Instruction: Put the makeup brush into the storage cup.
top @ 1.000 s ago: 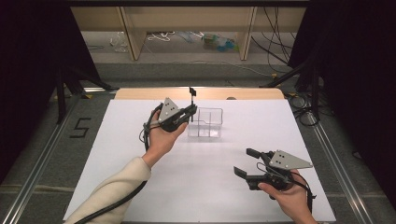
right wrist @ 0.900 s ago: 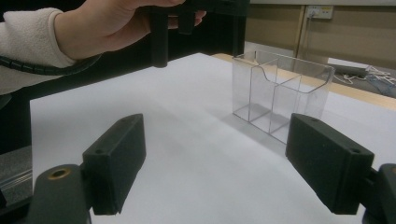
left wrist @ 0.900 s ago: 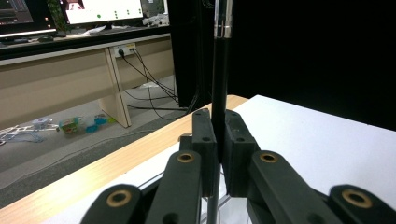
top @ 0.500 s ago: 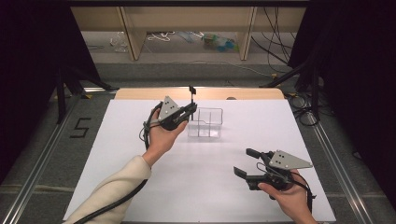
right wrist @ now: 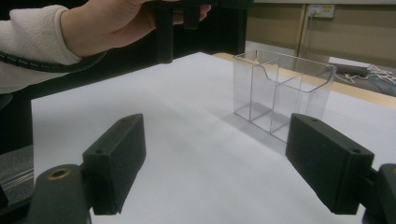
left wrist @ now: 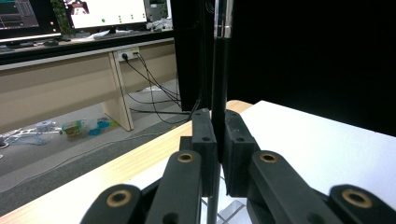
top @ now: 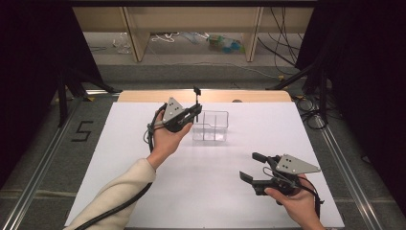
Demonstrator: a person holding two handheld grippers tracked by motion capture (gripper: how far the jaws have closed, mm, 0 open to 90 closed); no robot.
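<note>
Seen from the high view, the white-covered worktop (top: 143, 191) carries a clear plastic two-compartment box (top: 211, 126) near its far middle. The left claw (top: 195, 111) is held just left of that box, raised off the surface, with a thin black rod (top: 196, 96) standing upright out of its tip; the rod's top ends in a small dark block. The right claw (top: 250, 166) sits near the worktop's near right corner, well apart from the box, resting low in the person's hand.

From the left gripper view, the left claw (left wrist: 218, 140) is closed tight on the thin black rod (left wrist: 219, 70), which runs vertically between the pads and carries a silvery band near its top. A corner of the clear box shows below the jaws.

From the right gripper view, the right claw (right wrist: 215, 163) is spread wide and holds nothing, bare white surface between its pads. Beyond it stands the clear box (right wrist: 280, 91), upright, its divider visible, and the other hand (right wrist: 112, 23) hovers at upper left
</note>
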